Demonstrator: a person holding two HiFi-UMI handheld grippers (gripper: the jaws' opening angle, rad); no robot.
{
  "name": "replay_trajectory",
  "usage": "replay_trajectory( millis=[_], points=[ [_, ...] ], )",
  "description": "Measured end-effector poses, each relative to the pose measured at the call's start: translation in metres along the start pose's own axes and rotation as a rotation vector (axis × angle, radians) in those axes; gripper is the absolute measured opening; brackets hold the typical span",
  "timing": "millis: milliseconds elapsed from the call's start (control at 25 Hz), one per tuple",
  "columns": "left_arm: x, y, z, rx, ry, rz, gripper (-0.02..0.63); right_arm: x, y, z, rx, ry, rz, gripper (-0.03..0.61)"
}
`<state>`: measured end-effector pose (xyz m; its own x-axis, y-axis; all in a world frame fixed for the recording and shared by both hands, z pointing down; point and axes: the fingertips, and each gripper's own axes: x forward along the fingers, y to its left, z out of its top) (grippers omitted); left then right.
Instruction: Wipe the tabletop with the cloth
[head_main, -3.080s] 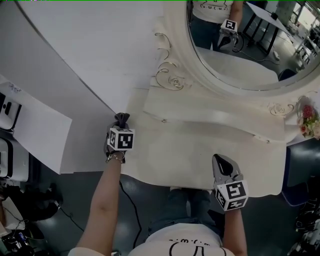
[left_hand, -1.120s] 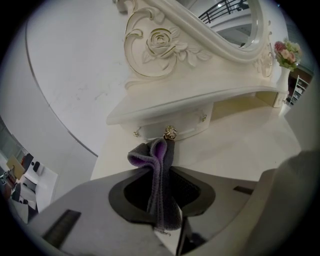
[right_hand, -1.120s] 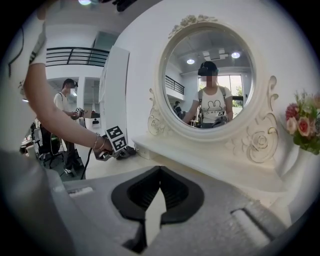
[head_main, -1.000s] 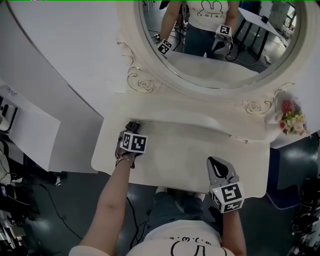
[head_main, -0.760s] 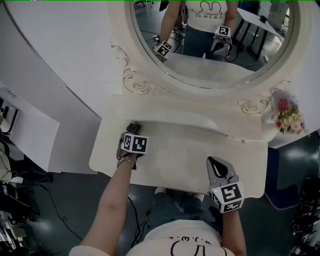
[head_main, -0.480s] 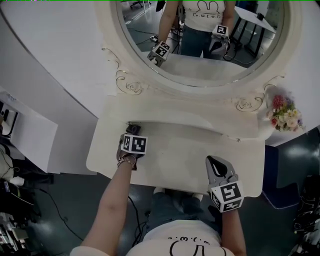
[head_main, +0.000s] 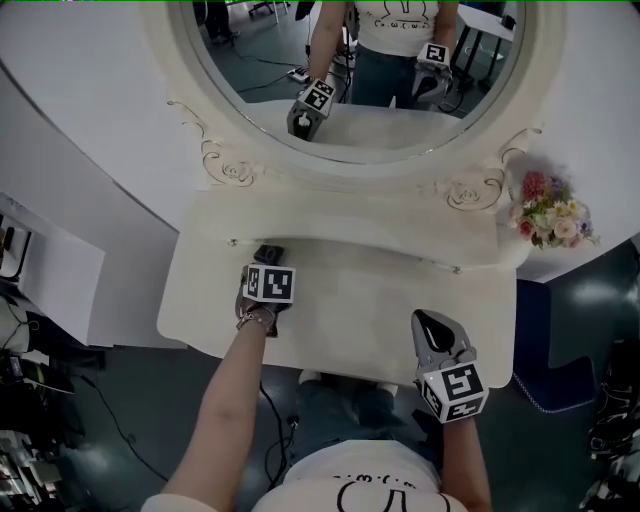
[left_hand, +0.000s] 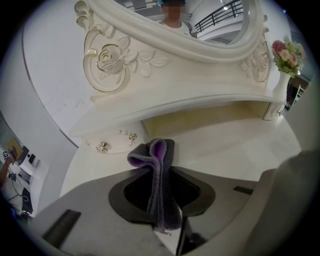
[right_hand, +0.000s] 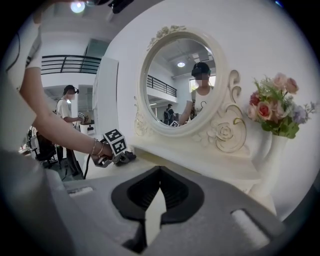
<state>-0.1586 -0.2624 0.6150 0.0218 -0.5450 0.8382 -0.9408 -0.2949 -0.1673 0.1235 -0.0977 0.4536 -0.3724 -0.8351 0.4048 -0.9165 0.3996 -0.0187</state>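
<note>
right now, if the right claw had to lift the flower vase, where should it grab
Probably the slim white middle of the vase, below the flowers, coming in level from the front: it stands upright, the blooms spread wide on top, and the mirror frame sits close beside it.

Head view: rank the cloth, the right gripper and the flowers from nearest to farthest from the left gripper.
1. Cloth: clamped in the fingers of the left gripper, at the tabletop's back left.
2. Right gripper: over the tabletop's front right edge.
3. Flowers: far right, beside the mirror frame.
</note>
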Motion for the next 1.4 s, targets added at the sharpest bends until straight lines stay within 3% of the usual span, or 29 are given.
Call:
replay_trajectory(
  millis=[560,1080,1400],
  points=[
    [-0.012,-0.081,0.015,-0.051,-0.015,-0.063,0.091,-0.032,-0.040,-0.018,0.025,-0.014,0.006,0.000],
    [-0.024,-0.155,0.027,-0.038,-0.023,-0.135,0.091,-0.062,-0.072,-0.030,0.080,-0.044,-0.035,0.000],
    [-0.034,-0.208,0.034,-0.148,-0.014,-0.265,0.091,-0.082,-0.095,-0.038,0.129,-0.068,-0.069,0.000]
  ],
)
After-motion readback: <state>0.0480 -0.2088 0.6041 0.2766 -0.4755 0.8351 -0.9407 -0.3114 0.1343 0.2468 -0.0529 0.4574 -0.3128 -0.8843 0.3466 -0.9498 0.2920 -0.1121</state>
